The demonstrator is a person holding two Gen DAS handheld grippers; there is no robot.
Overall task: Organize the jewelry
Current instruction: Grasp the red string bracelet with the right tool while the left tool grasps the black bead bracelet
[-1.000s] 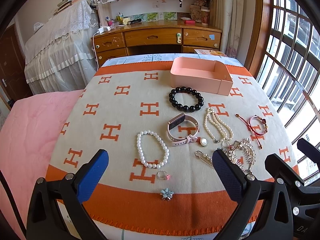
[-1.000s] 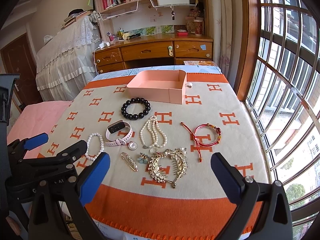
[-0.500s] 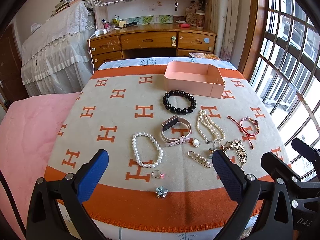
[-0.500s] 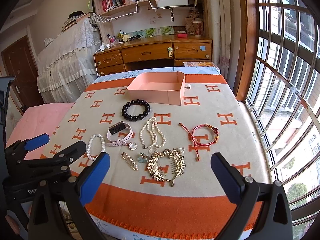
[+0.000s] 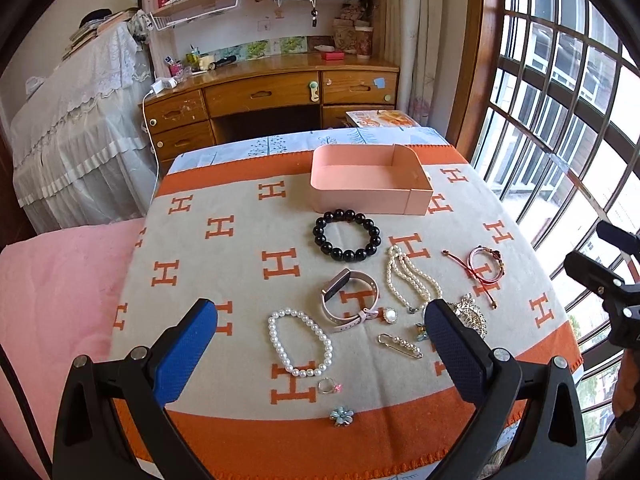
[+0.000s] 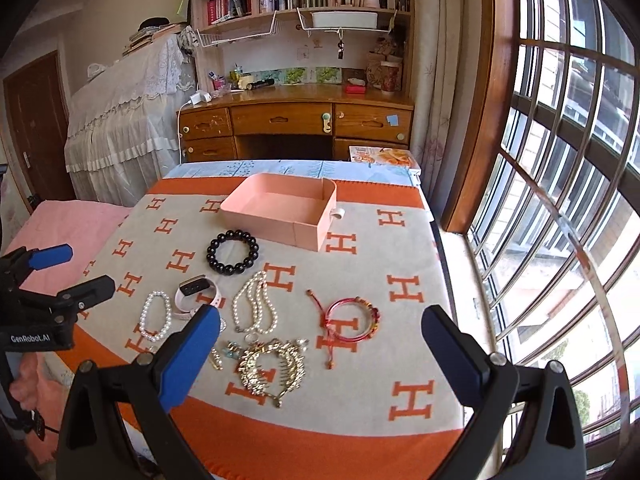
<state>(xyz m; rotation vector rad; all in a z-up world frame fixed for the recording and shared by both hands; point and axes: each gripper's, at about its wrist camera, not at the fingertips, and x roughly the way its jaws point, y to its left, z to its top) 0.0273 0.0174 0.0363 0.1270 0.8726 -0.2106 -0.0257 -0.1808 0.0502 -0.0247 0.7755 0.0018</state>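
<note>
Nothing sorted yet: box (image 5: 366, 184) empty at the far side of the worktop (image 5: 240, 256), all jewelry, from beads (image 5: 346, 240) to brooch (image 5: 341, 416), lying loose on the cloth nearer the front. Both left claw (image 5: 320, 356) and right claw (image 6: 320, 356) spread wide, grasping nothing, above the front edge. Plenty of free room on the left; brooch close to the front edge, window close on the right.

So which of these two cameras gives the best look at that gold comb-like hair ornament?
The right wrist view: the gold hair ornament lies whole and unobstructed between the open right gripper. In the left wrist view, the left gripper's right finger hides most of the ornament.
</note>
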